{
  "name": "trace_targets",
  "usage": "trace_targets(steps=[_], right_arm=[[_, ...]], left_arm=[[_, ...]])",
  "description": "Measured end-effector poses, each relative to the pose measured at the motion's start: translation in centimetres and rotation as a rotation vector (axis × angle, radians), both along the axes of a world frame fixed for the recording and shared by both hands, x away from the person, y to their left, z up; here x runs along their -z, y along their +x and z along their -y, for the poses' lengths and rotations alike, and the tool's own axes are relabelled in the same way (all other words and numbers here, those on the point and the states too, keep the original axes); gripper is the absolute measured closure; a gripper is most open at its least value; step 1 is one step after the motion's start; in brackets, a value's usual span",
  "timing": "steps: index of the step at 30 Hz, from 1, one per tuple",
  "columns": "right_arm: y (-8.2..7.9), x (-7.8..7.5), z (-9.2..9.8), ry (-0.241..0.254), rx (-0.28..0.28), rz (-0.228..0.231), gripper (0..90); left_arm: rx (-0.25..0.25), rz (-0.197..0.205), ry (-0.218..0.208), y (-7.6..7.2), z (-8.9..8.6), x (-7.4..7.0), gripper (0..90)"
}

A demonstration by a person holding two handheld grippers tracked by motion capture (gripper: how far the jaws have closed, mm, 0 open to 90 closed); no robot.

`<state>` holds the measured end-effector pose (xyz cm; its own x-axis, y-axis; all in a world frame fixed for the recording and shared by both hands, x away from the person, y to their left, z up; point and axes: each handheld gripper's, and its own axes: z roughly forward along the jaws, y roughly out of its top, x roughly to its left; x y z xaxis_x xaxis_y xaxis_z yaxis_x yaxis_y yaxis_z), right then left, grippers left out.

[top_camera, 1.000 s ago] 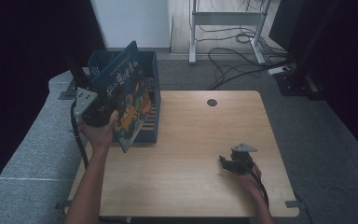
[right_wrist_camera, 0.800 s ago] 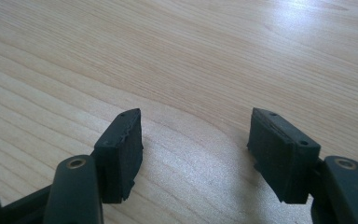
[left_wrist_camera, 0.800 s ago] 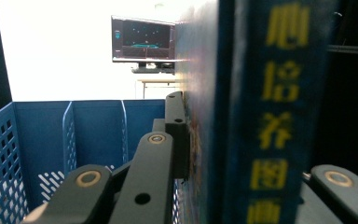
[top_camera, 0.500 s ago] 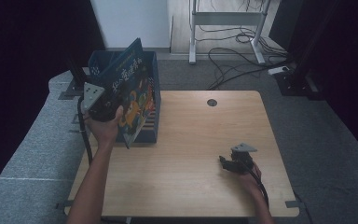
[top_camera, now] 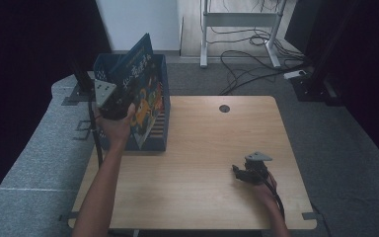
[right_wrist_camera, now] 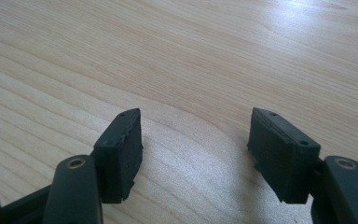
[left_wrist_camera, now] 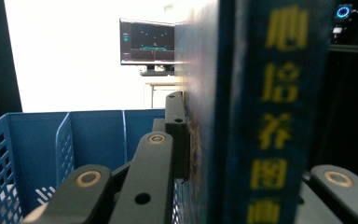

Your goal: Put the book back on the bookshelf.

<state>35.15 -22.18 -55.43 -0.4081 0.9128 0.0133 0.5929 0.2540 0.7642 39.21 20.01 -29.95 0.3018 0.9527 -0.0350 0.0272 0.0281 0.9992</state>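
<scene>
Over at the blue crate (top_camera: 159, 132), your left gripper (top_camera: 112, 103) has its jaws clamped on the picture book (top_camera: 143, 94), pinching it by the spine edge. In the left gripper view the book's (left_wrist_camera: 261, 112) dark blue spine with yellow characters stands upright between the 2 black jaws, and the crate's (left_wrist_camera: 37, 140) perforated wall and dividers sit below and to the left of it. From the high view the book leans tilted, its lower part down inside the crate and its upper corner poking above the crate's far rim. So the pick-up looks done, and the carry to the crate is as good as done too. What's left, by my read: drop the book fully into 1 slot of the crate, let it stand, and release. I can't tell which compartment it sits over.

Moving right of the crate, the wooden table (top_camera: 202, 163) lies bare out to your right gripper (top_camera: 240, 173), well apart from the crate near the table's right front. Its jaws (right_wrist_camera: 193, 149) stand fairly wide with nothing between them, just wood grain below. That hand looks idle, with no part in this step.
</scene>
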Motion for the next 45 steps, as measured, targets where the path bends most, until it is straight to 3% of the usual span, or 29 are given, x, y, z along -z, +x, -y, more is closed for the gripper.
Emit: trace_targets(steps=[10,20,29,34,45], right_arm=[[0.0,0.0,0.0,-0.002,0.001,-0.001,34.0],[-0.1,0.0,0.0,0.001,0.003,-0.002,33.9],[-0.1,0.0,0.0,-0.001,0.005,0.000,33.9],[-0.1,0.0,0.0,-0.001,0.005,0.001,33.9],[-0.2,0.0,0.0,-0.002,0.005,0.001,34.0]], left_arm=[[-0.011,-0.027,0.008,1.4,0.7,-0.1,82.1],[-0.044,-0.046,0.030,3.1,0.9,0.8,82.1],[-0.071,-0.021,0.018,4.1,1.0,1.5,82.1],[-0.072,-0.025,0.041,4.5,1.6,1.8,82.1],[-0.095,-0.028,0.044,5.9,2.1,2.7,82.1]])
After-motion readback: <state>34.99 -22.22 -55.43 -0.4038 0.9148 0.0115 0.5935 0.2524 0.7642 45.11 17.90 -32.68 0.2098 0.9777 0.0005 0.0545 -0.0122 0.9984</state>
